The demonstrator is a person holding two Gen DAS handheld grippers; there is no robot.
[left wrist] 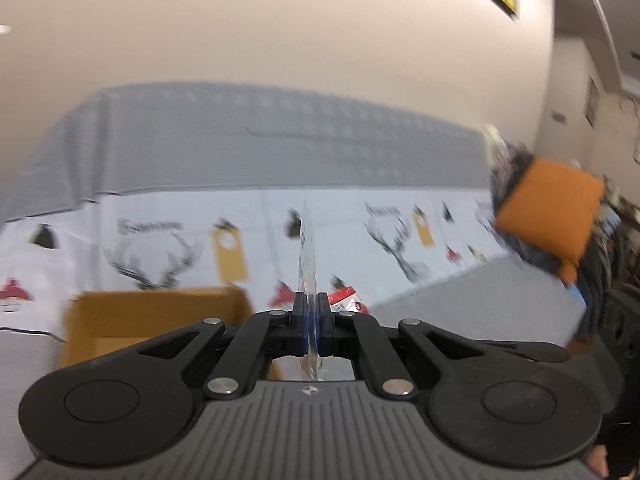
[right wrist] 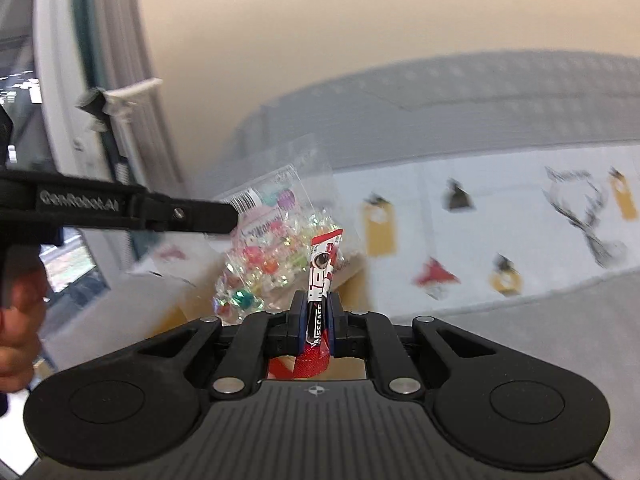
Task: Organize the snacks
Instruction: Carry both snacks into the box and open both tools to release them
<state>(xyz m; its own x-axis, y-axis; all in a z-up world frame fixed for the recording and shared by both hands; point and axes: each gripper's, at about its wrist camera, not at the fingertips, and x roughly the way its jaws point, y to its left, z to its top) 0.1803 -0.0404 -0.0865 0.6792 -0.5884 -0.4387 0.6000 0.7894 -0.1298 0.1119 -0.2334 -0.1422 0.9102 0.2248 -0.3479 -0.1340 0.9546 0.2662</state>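
My left gripper [left wrist: 311, 305] is shut on a clear plastic bag of candy [left wrist: 307, 256], seen edge-on and rising from between its pads. In the right wrist view the same left gripper [right wrist: 230, 212] reaches in from the left and pinches the top corner of that candy bag [right wrist: 264, 256], which hangs full of coloured wrapped sweets. My right gripper [right wrist: 318, 304] is shut on a red, white and black sachet stick [right wrist: 322, 268] that stands upright between its pads. A cardboard box [left wrist: 160, 312] sits below the left gripper on the sofa.
A grey sofa [left wrist: 280, 148] fills the background, draped with a white printed cloth [left wrist: 160, 240]. An orange cushion [left wrist: 548, 212] lies at the right on a pile of things. A small red packet [left wrist: 346, 298] rests on the cloth. A hand [right wrist: 16, 320] holds the left tool.
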